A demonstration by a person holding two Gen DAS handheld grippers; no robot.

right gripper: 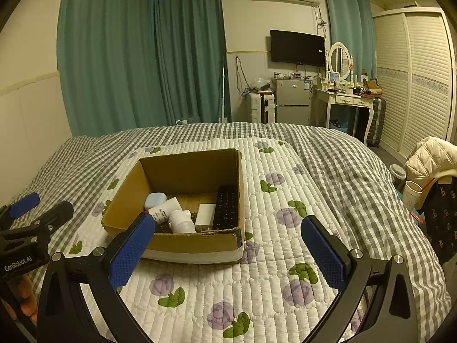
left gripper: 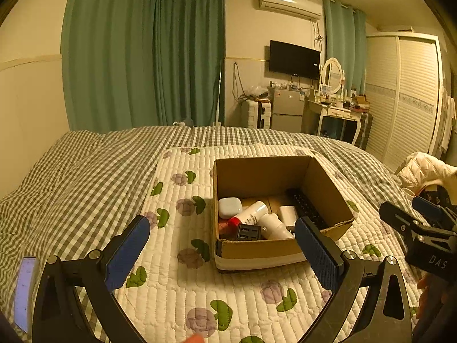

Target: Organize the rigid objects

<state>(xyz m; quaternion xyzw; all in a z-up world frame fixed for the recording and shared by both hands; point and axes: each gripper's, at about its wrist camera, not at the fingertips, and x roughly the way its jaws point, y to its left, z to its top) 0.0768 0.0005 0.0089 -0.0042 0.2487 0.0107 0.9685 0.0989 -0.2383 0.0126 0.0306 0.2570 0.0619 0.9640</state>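
Observation:
An open cardboard box (left gripper: 258,250) (right gripper: 122,200) sits on a white floral quilted mat (left gripper: 182,285) (right gripper: 271,257) on the bed. Inside lie a black remote (left gripper: 307,207) (right gripper: 227,207), a white bottle with a red cap (left gripper: 248,215), a second white bottle (left gripper: 274,225) (right gripper: 180,221), a pale rounded case (left gripper: 230,207) (right gripper: 155,200), a white adapter (left gripper: 288,214) (right gripper: 205,214) and a black USB charger (left gripper: 248,232). My left gripper (left gripper: 221,245) stands open and empty just short of the box. My right gripper (right gripper: 227,245) is open and empty too, near the box's front right corner.
The grey checked bedspread (left gripper: 71,177) (right gripper: 342,165) surrounds the mat. A lit phone (left gripper: 24,291) lies at the left edge. A cream jacket (right gripper: 428,157) and paper cup (right gripper: 411,193) stand right of the bed. Curtains, fridge, dressing table and wardrobe line the far wall.

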